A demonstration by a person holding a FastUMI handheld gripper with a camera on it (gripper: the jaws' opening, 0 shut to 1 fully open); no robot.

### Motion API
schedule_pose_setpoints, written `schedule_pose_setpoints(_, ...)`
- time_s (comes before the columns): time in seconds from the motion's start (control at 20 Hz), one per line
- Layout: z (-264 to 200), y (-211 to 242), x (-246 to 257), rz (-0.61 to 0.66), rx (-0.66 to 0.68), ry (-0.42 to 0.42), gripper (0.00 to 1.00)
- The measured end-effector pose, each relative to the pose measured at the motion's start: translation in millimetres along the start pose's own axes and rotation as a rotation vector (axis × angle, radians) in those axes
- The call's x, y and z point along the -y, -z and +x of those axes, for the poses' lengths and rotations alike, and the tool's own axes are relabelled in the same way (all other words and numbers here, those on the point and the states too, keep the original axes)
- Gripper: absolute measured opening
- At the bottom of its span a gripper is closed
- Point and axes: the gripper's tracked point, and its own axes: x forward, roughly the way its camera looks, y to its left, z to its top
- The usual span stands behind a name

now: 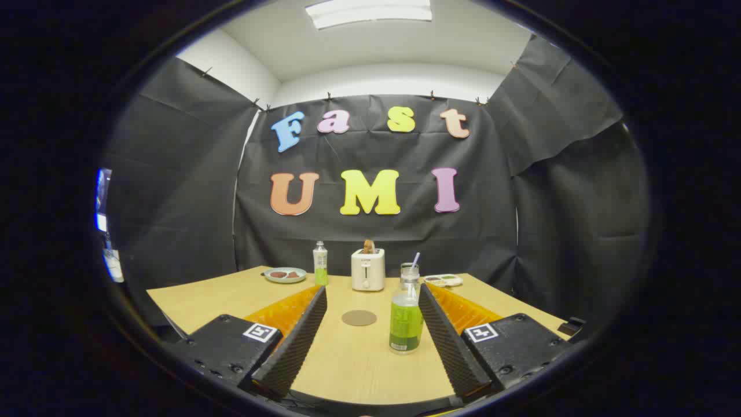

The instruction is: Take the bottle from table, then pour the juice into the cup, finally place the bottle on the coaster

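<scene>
A clear bottle with a green label (406,317) stands upright on the wooden table (191,301), between my fingers and close to the right one. My gripper (370,295) is open, its ribbed black fingers (301,336) spread wide on either side and touching nothing. A round brown coaster (359,317) lies flat on the table just left of the bottle, between the fingers. Behind the bottle stands a glass cup with a purple straw (410,271), partly hidden by the bottle's neck.
At the back of the table stand a white toaster (368,270), a second green-labelled bottle (320,264), a plate with food (285,275) on the left and a small tray (443,281) on the right.
</scene>
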Motion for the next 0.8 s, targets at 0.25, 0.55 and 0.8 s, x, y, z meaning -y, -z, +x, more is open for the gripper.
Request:
schedule_pose_setpoints(0.25, -3.7, -2.5, 2.9, 0.005, 0.010, 0.016, 1.00)
schedule_pose_setpoints(0.55, -2.5, -1.0, 0.9, -0.001, 0.003, 0.011, 1.00)
schedule_pose_setpoints(0.8, 1.1, 1.6, -1.4, -0.007, -0.009, 0.000, 1.00)
